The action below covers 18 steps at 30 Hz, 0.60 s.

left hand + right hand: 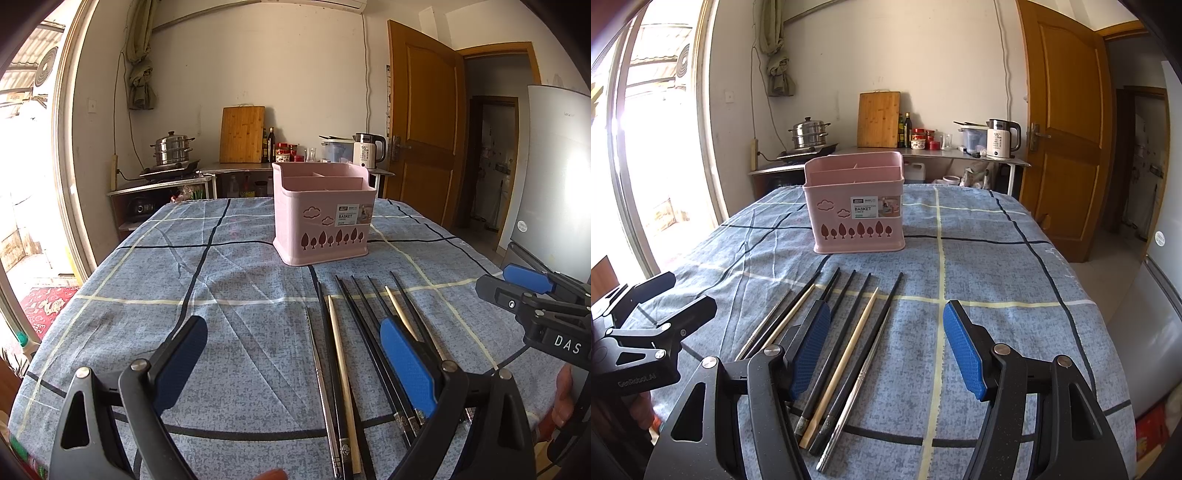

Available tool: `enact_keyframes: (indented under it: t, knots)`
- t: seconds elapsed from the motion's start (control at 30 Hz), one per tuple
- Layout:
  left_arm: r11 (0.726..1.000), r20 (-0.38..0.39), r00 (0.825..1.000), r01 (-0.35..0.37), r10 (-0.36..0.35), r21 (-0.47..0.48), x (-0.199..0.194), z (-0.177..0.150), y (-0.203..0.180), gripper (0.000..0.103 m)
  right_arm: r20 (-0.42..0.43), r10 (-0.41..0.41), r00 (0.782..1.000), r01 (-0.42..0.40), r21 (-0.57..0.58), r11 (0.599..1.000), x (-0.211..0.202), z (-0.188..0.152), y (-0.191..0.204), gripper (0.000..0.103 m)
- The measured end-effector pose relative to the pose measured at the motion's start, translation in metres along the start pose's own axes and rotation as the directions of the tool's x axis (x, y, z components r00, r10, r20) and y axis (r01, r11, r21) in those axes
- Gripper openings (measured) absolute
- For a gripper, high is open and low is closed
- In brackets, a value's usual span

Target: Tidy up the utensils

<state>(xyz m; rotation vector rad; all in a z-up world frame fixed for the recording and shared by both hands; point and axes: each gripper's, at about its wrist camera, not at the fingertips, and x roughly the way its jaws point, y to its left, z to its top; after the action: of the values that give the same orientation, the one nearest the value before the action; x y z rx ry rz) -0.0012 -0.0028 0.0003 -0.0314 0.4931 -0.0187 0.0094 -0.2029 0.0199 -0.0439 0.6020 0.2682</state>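
Several chopsticks lie side by side on the blue checked tablecloth: black, pale wooden and metal ones, pointing toward a pink divided utensil basket that stands upright behind them. My left gripper hovers open over the near end of the row, nothing between its fingers. In the right wrist view the same chopsticks lie under my open right gripper, with the basket straight ahead. The right gripper also shows at the right edge of the left wrist view, and the left gripper's black body shows at left.
The cloth-covered table drops off at left and right. Behind it runs a counter with a steel steamer pot, cutting board, bottles and a white kettle. A wooden door and a fridge stand to the right.
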Motion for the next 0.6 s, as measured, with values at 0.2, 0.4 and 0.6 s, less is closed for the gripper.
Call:
enact_keyframes:
  t: [0.2,0.4,0.6]
  knots:
    - [1.0,-0.001,1.0,0.001,-0.001,0.0,0.0013,-0.0004,-0.0001,0.097,-0.001,0.0,1.0,0.0,-0.001,1.0,0.0001,-0.0012,0.0002,0.064]
    - [1.0,-0.002,1.0,0.002,-0.002,-0.001,0.0002,0.0,0.0002,0.097,-0.004,-0.002,1.0,0.002,0.0,1.0,0.0032,0.0007,-0.0004,0.064]
    - [1.0,-0.007,1.0,0.004,-0.004,0.0,0.0028,-0.0011,-0.0005,0.097,-0.005,-0.002,1.0,0.002,0.001,1.0,0.0038,0.0004,-0.0006,0.064]
